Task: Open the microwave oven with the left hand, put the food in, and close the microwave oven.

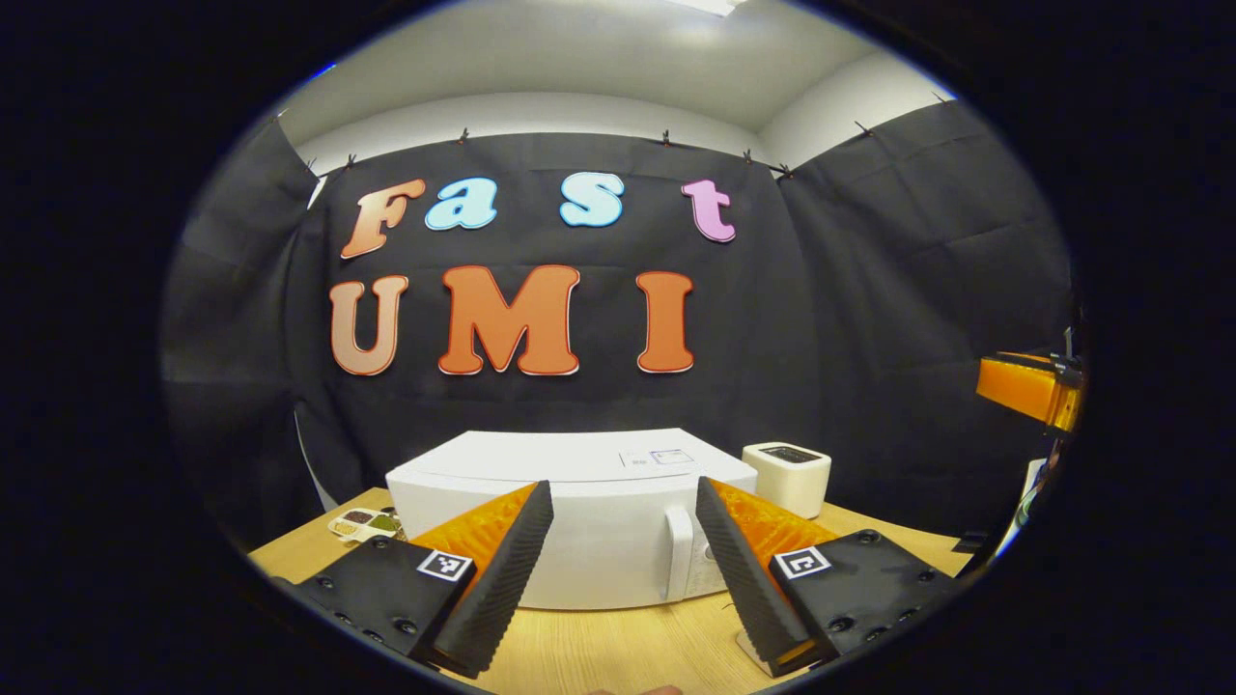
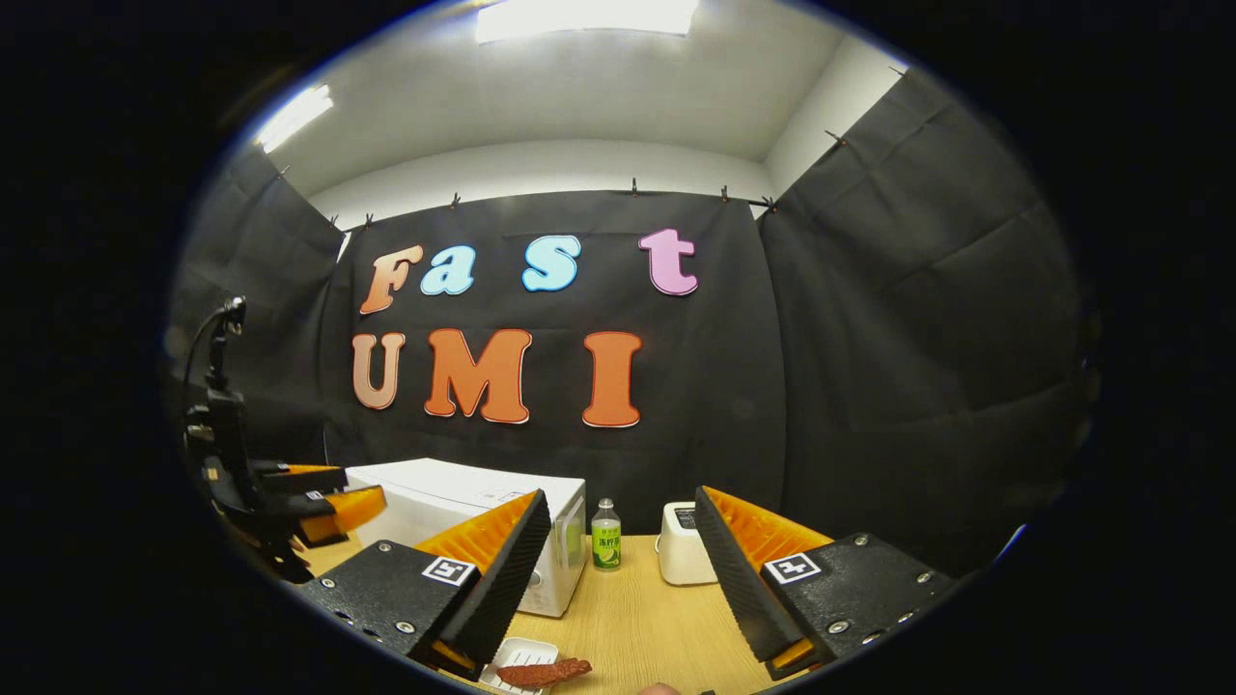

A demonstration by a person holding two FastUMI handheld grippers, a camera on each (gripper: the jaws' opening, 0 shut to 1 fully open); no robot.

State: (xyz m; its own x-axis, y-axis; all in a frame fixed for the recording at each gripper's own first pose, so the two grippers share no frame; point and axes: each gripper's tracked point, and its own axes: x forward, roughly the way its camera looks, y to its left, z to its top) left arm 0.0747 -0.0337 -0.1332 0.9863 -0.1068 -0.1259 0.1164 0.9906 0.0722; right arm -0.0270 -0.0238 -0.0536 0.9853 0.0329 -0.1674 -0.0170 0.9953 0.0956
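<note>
Microwave sits shut on the table, dead ahead at 12 o'clock of the left gripper, whose jaws gape wide w/ nothing held. Door looks stiff, light; hook the vertical handle. Food, soft, on its tray at 6 o'clock under the right gripper, also spread, empty.

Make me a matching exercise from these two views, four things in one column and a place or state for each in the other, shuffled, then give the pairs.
Things:
1. microwave oven
2. green-labelled bottle
3. white tray of food
4. left gripper

Places or states:
A. fingers apart, holding nothing
B. standing between the oven and a small white appliance
C. door shut
D. lying on the wooden table, nearest the right gripper

Pairs: 1-C, 2-B, 3-D, 4-A
</note>
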